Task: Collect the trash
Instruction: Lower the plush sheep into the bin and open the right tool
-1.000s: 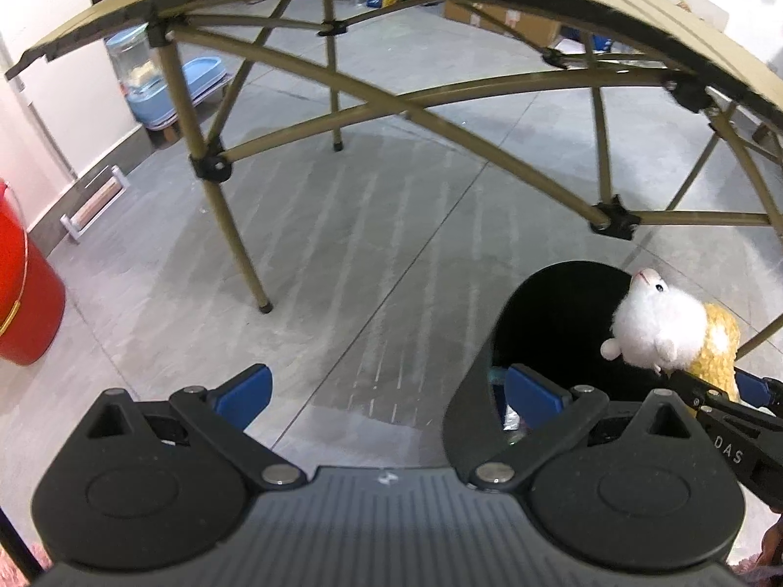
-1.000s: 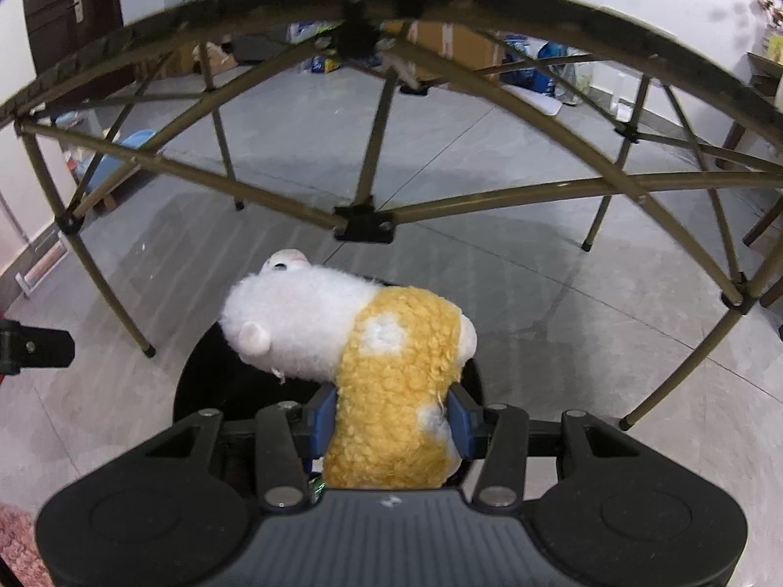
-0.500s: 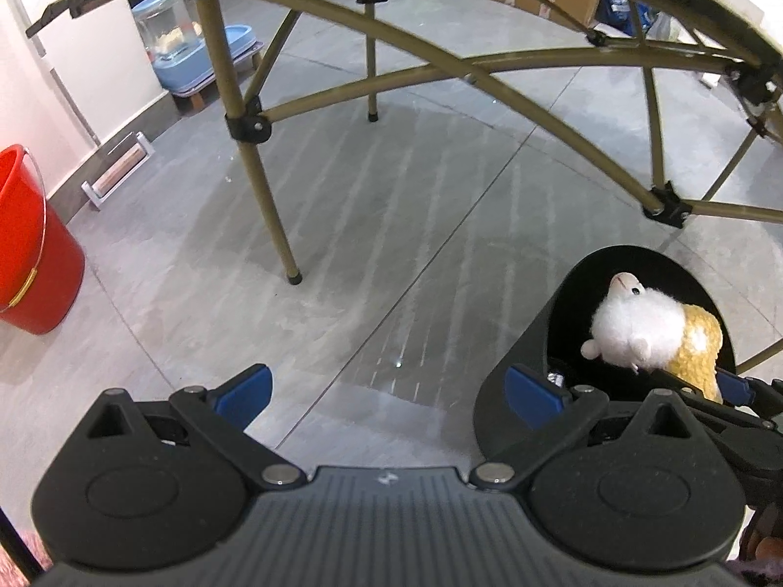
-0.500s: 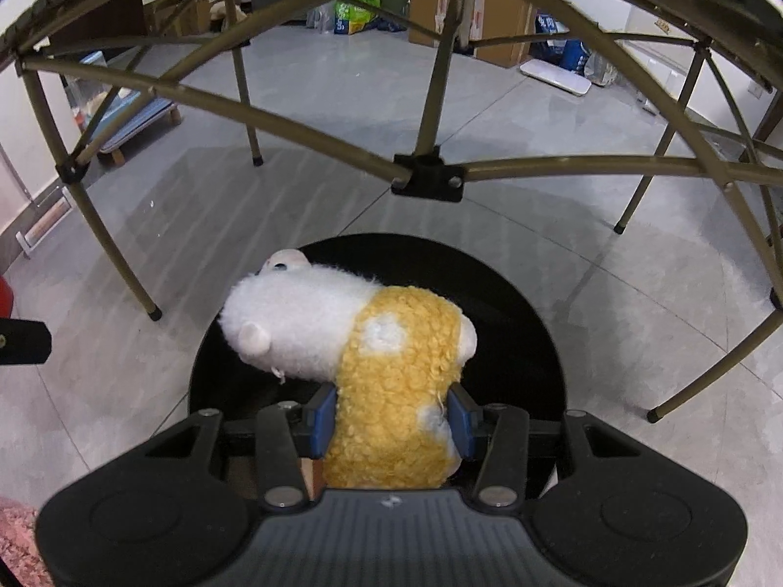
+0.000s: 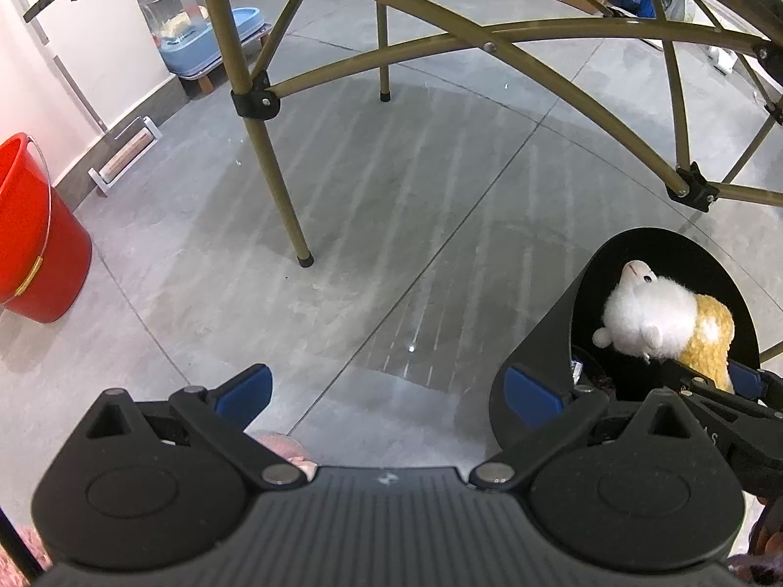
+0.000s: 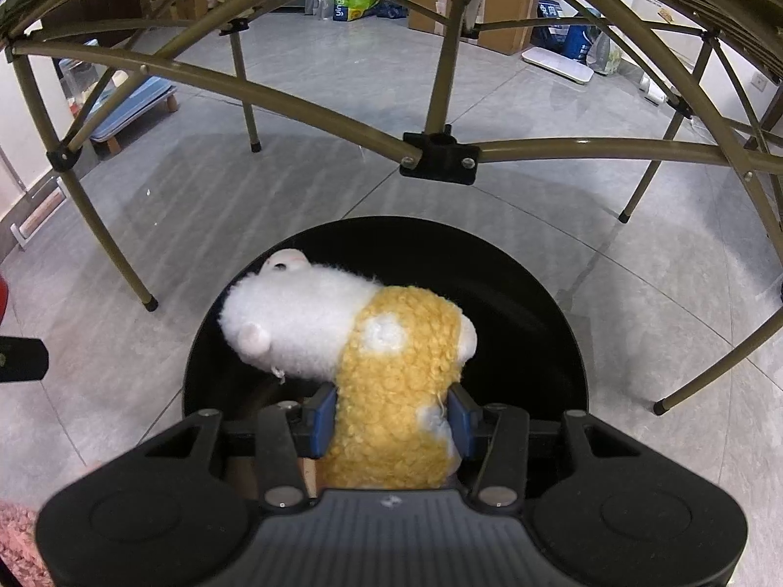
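A plush toy (image 6: pixel 372 342) with a white head and a curly yellow body hangs over the mouth of a round black bin (image 6: pixel 533 323). My right gripper (image 6: pixel 391 420) is shut on the toy's yellow body, blue pads pressing both sides. In the left wrist view the same plush toy (image 5: pixel 660 318) and black bin (image 5: pixel 533 352) sit at the lower right, with small scraps dimly visible inside. My left gripper (image 5: pixel 386 391) stands open over bare floor, and its right finger (image 5: pixel 533 391) overlaps the bin's outer wall; contact is unclear.
An olive folding table frame (image 6: pixel 438 154) arches over the bin, its legs (image 5: pixel 274 166) planted on the grey tile floor. A red bucket (image 5: pixel 34 239) stands at the left wall. A blue tray with a clear container (image 5: pixel 195 34) and cardboard boxes (image 6: pixel 470 5) line the back.
Both grippers have sunk toward the floor. The bin's mouth now shows fully under the toy, and the table frame has risen in both views. The grip on the toy is unchanged.
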Tool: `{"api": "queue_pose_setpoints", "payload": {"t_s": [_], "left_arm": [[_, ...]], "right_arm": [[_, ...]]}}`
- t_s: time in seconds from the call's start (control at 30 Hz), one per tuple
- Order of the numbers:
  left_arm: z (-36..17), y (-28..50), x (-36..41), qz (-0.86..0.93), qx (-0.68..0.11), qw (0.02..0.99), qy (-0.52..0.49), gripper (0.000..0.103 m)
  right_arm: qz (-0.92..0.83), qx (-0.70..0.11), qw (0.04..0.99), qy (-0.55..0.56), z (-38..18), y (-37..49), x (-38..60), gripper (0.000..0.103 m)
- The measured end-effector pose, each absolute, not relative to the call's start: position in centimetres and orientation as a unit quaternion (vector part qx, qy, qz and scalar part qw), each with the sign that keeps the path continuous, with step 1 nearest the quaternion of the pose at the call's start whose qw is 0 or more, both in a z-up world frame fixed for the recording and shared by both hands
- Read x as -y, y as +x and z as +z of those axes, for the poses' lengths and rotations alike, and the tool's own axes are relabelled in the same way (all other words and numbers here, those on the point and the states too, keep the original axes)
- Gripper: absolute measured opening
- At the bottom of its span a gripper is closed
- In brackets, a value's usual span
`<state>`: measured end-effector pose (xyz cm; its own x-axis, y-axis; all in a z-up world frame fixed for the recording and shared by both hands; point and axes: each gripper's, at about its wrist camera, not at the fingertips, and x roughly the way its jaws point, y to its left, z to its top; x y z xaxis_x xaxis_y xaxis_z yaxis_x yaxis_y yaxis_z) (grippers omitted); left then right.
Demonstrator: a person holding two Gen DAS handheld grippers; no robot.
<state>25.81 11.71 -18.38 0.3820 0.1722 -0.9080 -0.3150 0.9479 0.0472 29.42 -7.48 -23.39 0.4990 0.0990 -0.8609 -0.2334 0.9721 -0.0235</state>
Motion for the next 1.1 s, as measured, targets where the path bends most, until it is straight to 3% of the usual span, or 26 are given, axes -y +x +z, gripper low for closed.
{"api": "queue_pose_setpoints", "payload": {"t_s": [0.13, 0.2, 0.27, 0.33, 1.1], "left_arm": [[-18.4, 25.8, -11.5, 0.144, -0.536, 0.829, -0.064, 0.103], [-18.5, 25.9, -11.5, 0.144, -0.537, 0.829, -0.063, 0.103], [-18.6, 25.9, -11.6, 0.144, -0.538, 0.828, -0.064, 0.103], [-18.5, 25.9, -11.5, 0.144, -0.538, 0.828, -0.064, 0.103], [-17.8, 25.8, -10.6, 0.127, -0.529, 0.836, -0.065, 0.103]], "right_arm": [[0.097, -0.494, 0.862, -0.057, -23.3, 29.6, 7.9, 0.052], [0.094, -0.493, 0.864, -0.05, -23.1, 29.7, 8.1, 0.063], [0.092, -0.49, 0.866, -0.047, -23.0, 29.7, 8.1, 0.084], [0.092, -0.49, 0.865, -0.048, -23.0, 29.7, 8.1, 0.09], [0.097, -0.487, 0.868, -0.027, -21.8, 29.3, 9.0, 0.103]]}}
